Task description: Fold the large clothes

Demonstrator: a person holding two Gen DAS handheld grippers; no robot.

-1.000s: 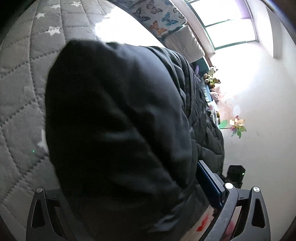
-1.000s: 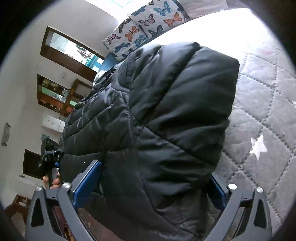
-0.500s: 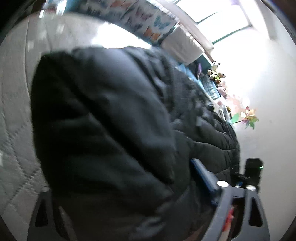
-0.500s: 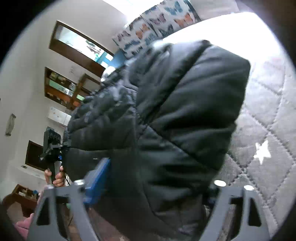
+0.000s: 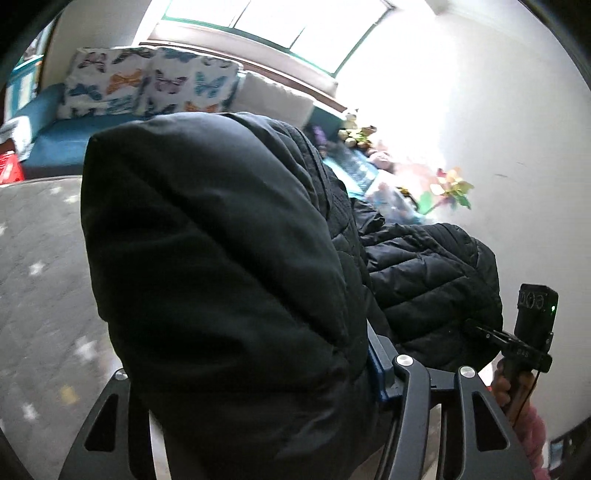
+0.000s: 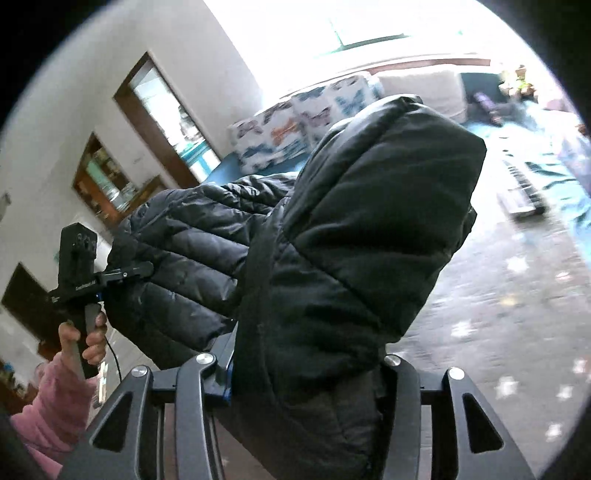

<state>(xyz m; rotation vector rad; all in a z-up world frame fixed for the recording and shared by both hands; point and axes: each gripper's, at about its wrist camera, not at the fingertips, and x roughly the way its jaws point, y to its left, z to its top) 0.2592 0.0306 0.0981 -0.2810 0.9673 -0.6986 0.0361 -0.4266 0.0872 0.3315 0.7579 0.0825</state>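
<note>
A black quilted puffer jacket (image 5: 221,277) fills both views. My left gripper (image 5: 255,373) is shut on one thick fold of it and holds it up above the grey star-quilted bed (image 5: 40,280). My right gripper (image 6: 306,365) is shut on another part of the jacket (image 6: 351,240), also lifted. The jacket hangs stretched between the two grippers. The right gripper also shows in the left wrist view (image 5: 532,325). The left gripper shows in the right wrist view (image 6: 96,277), held by a hand in a pink sleeve. Most of each gripper's fingers is hidden by the fabric.
Butterfly-print pillows (image 5: 147,85) and a white pillow (image 5: 273,99) lie at the head of the bed, under a bright window (image 5: 280,26). Toys and a paper pinwheel (image 5: 450,188) stand by the white wall. Wooden wall shelves (image 6: 107,181) are at the left.
Both grippers have lifted the jacket up off the bed and tilted upward, so the pillows, window and room now show behind it. The two grippers now see each other.
</note>
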